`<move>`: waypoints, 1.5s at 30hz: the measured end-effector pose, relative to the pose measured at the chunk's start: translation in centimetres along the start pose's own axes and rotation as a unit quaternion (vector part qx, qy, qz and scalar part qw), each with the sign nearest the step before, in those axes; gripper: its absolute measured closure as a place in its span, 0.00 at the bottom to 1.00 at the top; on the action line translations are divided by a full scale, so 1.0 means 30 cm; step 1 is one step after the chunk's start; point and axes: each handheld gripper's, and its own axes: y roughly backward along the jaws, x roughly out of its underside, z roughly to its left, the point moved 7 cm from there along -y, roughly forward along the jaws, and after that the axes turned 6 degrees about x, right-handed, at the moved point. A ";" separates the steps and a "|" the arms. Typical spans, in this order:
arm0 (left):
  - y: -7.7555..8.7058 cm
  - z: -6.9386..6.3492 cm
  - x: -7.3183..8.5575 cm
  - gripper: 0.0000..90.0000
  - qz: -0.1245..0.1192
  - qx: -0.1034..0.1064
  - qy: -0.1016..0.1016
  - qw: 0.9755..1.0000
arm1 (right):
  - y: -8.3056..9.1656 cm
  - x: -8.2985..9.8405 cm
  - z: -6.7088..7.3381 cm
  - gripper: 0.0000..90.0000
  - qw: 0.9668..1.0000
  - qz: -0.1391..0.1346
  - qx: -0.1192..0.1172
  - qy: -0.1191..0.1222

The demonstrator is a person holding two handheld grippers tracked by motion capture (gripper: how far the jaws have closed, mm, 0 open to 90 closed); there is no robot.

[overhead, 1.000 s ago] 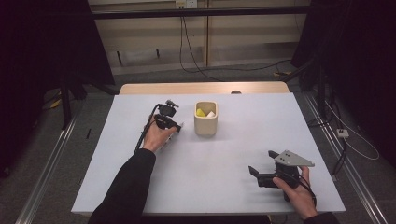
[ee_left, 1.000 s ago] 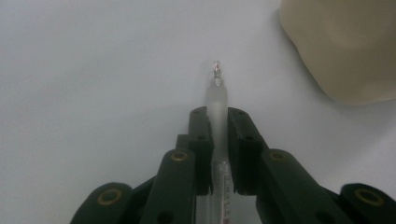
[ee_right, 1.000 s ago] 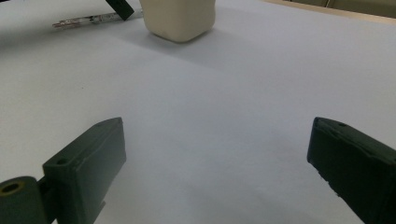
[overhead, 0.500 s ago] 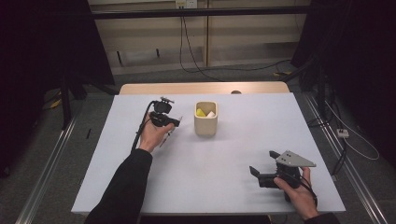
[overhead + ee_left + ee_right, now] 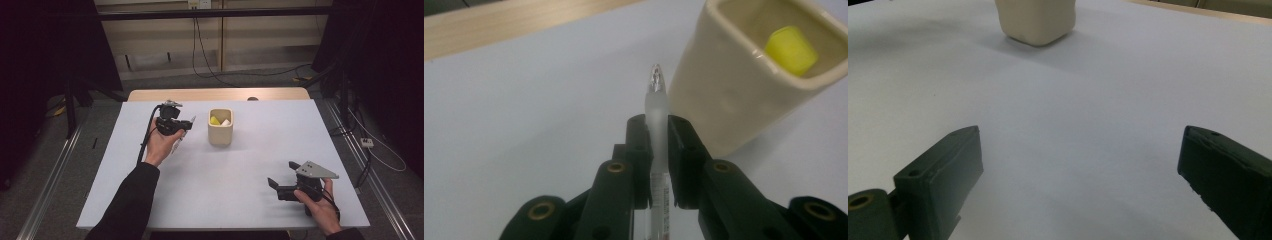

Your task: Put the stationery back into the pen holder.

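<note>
My left gripper [image 5: 657, 125] is shut on a slim translucent white pen [image 5: 656, 100], whose clear tip sticks out past the jaws. In the high view the left gripper [image 5: 186, 124] hangs above the table, just left of a cream square cup [image 5: 220, 134], and the pen [image 5: 192, 119] points toward it. The cup [image 5: 734, 90] holds a yellow piece [image 5: 790, 50] and a white one [image 5: 226, 122]. My right gripper [image 5: 274, 186] rests near the table's front right, far from the cup [image 5: 1037, 20]. Its jaws [image 5: 1080, 150] stand wide open over bare table.
The white table top [image 5: 250, 165] has a wooden strip [image 5: 215, 94] along its far edge. Cables lie on the floor behind the table. Metal rails [image 5: 55, 175] run along the left side of the table and along the right.
My left hand has lifted the pen higher and drifted slightly left, away from the cup. The right hand has stayed put.
</note>
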 end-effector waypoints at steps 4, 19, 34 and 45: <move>0.030 -0.023 -0.020 0.90 -0.024 0.003 -0.021 0.999 | 0.001 -0.002 0.000 0.05 1.000 -0.001 0.001 0.001; 0.136 -0.076 -0.075 0.90 -0.102 0.016 -0.041 0.994 | 0.005 -0.006 0.012 0.05 1.000 0.000 0.003 0.003; 0.135 -0.143 -0.203 0.90 -0.161 0.042 -0.094 0.982 | 0.009 -0.007 0.010 0.05 1.000 -0.003 0.005 0.002; 0.089 -0.202 -0.299 0.90 -0.192 0.061 -0.098 0.975 | 0.014 -0.006 0.009 0.05 1.000 -0.004 0.006 0.000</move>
